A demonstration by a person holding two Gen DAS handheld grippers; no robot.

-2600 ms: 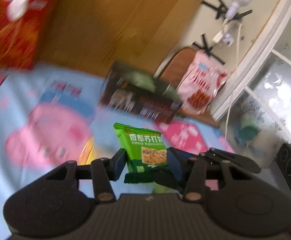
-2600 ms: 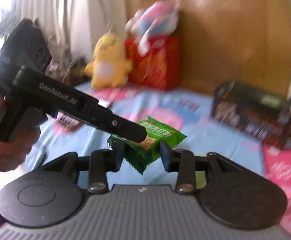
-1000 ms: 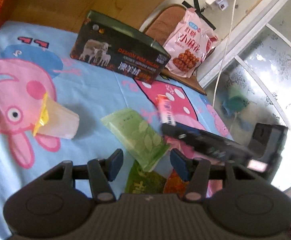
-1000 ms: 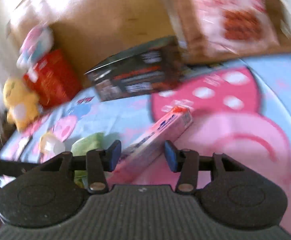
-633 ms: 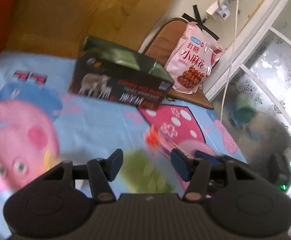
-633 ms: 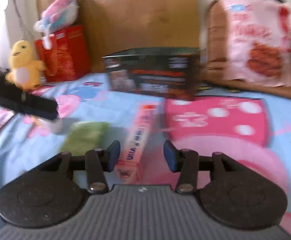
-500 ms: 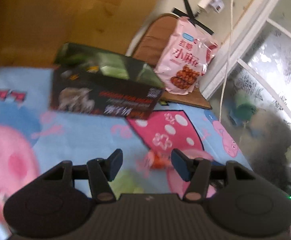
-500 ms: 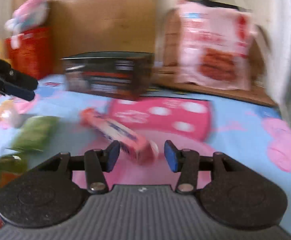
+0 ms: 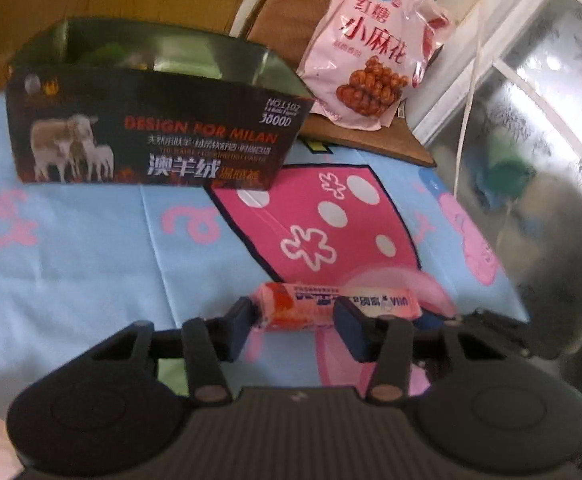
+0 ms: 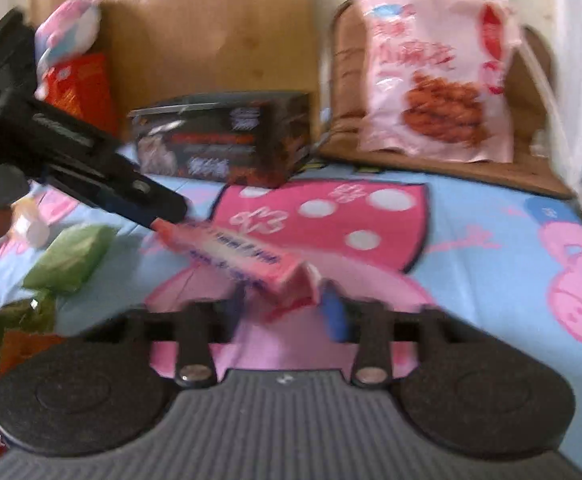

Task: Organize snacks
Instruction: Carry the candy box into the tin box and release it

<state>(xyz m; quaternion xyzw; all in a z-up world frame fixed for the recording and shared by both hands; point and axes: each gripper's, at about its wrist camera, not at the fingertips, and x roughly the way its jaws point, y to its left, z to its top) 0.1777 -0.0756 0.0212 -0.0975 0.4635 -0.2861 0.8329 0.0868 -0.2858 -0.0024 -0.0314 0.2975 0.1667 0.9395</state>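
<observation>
A long pink snack box (image 9: 333,305) (image 10: 237,256) is held above the cartoon bedsheet. My right gripper (image 10: 285,306) is shut on its near end. My left gripper (image 9: 297,320) is open, its fingers on either side of the box's other end; in the right wrist view the left gripper (image 10: 159,208) reaches in from the left and touches that end. An open black box (image 9: 147,136) (image 10: 223,144) with sheep printed on it stands behind, with something green inside.
A big pink snack bag (image 9: 375,52) (image 10: 435,80) leans on a brown chair at the back. A light green packet (image 10: 71,258), a dark green packet (image 10: 7,328) and a plastic-wrapped snack (image 10: 31,228) lie on the sheet at left. A red box (image 10: 79,88) stands far left.
The green packet left my grippers and lies on the sheet. My right gripper picked up the pink box and lifted it; my left gripper came round to its far end.
</observation>
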